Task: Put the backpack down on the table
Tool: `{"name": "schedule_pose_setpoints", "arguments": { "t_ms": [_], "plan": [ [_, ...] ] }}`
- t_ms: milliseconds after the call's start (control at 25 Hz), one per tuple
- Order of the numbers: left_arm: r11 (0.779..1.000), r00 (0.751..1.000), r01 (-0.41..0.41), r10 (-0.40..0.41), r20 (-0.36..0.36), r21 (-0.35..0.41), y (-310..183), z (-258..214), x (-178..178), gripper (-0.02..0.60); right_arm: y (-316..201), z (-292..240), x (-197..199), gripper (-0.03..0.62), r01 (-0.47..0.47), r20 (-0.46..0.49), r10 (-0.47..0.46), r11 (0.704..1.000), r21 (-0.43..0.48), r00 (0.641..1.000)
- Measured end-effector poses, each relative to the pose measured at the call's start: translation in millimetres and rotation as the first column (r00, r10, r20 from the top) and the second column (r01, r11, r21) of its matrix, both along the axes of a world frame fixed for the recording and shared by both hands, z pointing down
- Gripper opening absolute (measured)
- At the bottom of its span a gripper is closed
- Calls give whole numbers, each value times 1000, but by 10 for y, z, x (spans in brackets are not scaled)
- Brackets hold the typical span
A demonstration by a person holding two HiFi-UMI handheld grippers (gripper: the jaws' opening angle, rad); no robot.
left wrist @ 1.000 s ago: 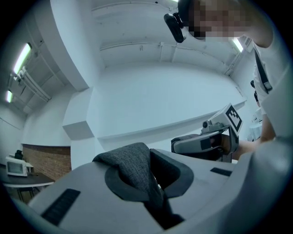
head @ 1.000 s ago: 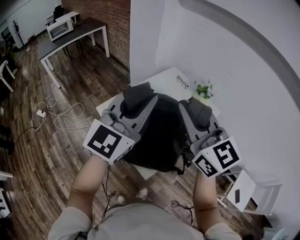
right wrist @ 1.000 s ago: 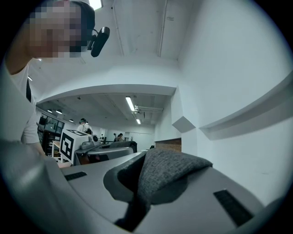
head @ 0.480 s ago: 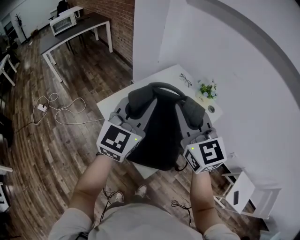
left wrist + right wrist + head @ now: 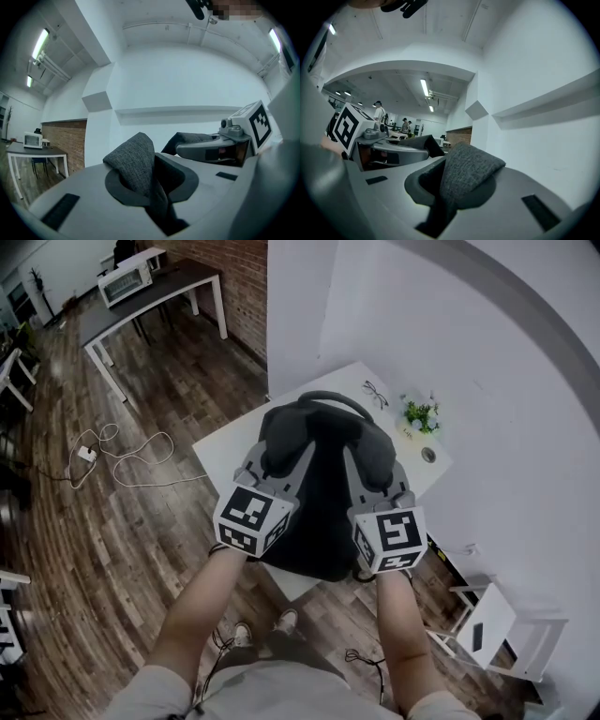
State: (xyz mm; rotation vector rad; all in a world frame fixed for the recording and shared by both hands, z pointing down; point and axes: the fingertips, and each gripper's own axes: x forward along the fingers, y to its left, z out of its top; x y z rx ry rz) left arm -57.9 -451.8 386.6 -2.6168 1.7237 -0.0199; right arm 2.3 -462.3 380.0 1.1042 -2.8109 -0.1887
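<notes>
The dark backpack [image 5: 323, 507] hangs upright over the white table [image 5: 225, 451], its top handle [image 5: 323, 399] showing at the far side. Whether its base touches the tabletop is hidden. My left gripper [image 5: 279, 454] is shut on the left shoulder strap [image 5: 281, 432], grey fabric [image 5: 133, 164] bulging out between its jaws. My right gripper [image 5: 371, 463] is shut on the right shoulder strap [image 5: 375, 442], also grey fabric [image 5: 466, 176]. Both grippers point level, side by side. Each shows in the other's view: the right gripper [image 5: 220, 147], the left gripper [image 5: 389, 150].
On the table's far end lie glasses [image 5: 375, 393], a small potted plant [image 5: 421, 415] and a small round object [image 5: 428, 455], close to the white wall. A white stool [image 5: 497, 624] stands at the right, a cable [image 5: 122, 460] on the wood floor at the left.
Both grippers have come down and closer together with the backpack, which now sits lower over the table. Its top handle has come into view.
</notes>
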Motion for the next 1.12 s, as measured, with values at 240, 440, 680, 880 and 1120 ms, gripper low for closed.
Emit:
{"name": "schedule_pose_setpoints", "arguments": {
  "t_ms": [240,440,680,880,1120],
  "plan": [
    [999,999,32,-32,16,-38,-200,258,-23,55,-167,323,-6,44,-8,-39,7,999,-35,999],
    [995,999,52,-53,-9,-87,-320,490,-22,81,-279,619,32,58,-23,-98,14,995,-96,995],
    [988,999,52,-52,8,-142,-367,840,-11,147,-382,907,197,143,-72,-154,50,987,-142,987],
    [982,998,57,-53,30,-180,-371,1105,-45,211,-472,1247,296,215,-131,-242,92,980,-150,966],
    [972,996,70,-57,62,-223,-410,1349,-39,276,-566,1472,557,244,-217,-302,170,968,-128,938]
  ]
}}
